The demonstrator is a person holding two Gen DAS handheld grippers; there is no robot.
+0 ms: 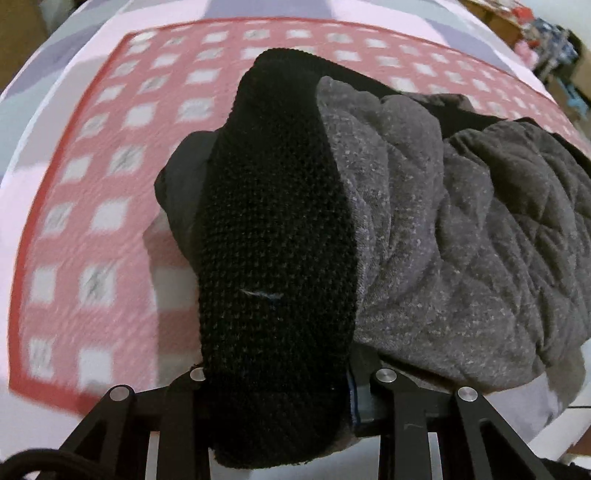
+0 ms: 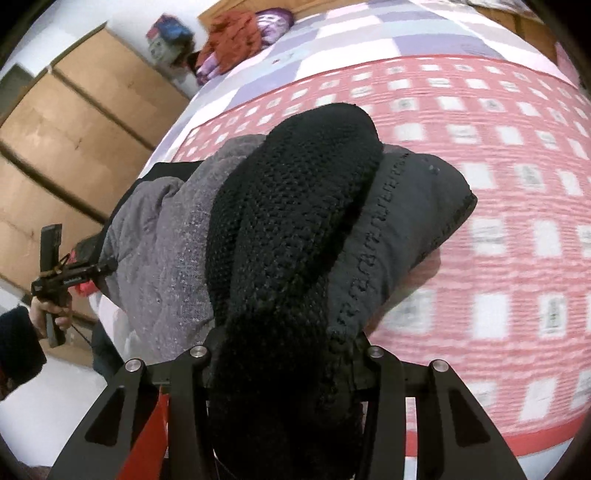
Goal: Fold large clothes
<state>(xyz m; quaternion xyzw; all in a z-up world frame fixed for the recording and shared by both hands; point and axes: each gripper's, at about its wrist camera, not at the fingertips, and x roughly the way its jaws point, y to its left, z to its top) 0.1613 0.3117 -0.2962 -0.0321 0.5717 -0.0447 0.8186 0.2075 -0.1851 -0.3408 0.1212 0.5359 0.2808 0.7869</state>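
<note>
A large dark jacket with a grey quilted fleece lining (image 1: 443, 240) and a black knit hem band (image 1: 273, 221) hangs between my two grippers above the bed. My left gripper (image 1: 280, 398) is shut on the black knit band, which covers its fingertips. My right gripper (image 2: 284, 376) is shut on the knit band (image 2: 291, 206) at the other end, beside the grey lining (image 2: 173, 236) and a dark outer panel (image 2: 406, 214). The left gripper (image 2: 55, 280) and the hand holding it also show at the left edge of the right wrist view.
A red-and-white checked blanket (image 1: 92, 184) lies over a pastel checked bedsheet (image 2: 369, 33). Cardboard boxes (image 2: 74, 122) stand left of the bed. A red cloth and a purple pillow (image 2: 240, 33) lie at the bed's far end. Clutter (image 1: 546, 48) sits far right.
</note>
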